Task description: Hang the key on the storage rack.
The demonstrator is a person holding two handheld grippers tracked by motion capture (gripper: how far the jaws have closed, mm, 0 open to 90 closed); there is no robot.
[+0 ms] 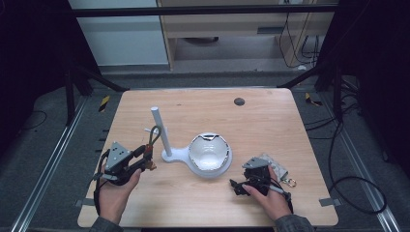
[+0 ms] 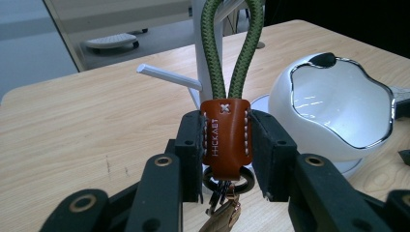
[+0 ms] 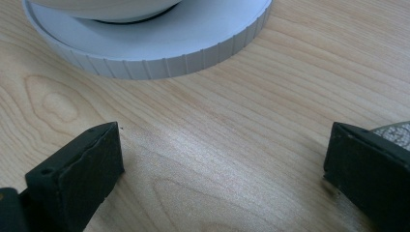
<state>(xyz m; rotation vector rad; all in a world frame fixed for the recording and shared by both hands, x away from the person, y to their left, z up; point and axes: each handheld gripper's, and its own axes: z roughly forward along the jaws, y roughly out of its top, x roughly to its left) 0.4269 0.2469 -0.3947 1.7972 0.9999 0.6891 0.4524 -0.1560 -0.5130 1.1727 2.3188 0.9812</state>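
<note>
My left gripper (image 2: 225,145) is shut on the brown leather tab (image 2: 225,135) of a key fob. Its green rope loop (image 2: 232,48) stands up in front of the white post (image 2: 203,29) of a stand, just right of the post's side peg (image 2: 167,77). Keys (image 2: 222,212) hang under the tab. From the high view the left gripper (image 1: 145,162) sits left of the stand, with the loop (image 1: 153,135) beside the post (image 1: 159,130). The right gripper (image 1: 236,186) rests open on the table, its jaws wide apart with bare wood between them (image 3: 222,164).
A white bowl (image 1: 210,153) with a shiny rim sits on the stand's round base (image 3: 159,43), between the two hands. A grey pouch (image 1: 276,166) with a key ring (image 1: 290,182) lies by the right hand. A dark round hole (image 1: 239,101) marks the far tabletop.
</note>
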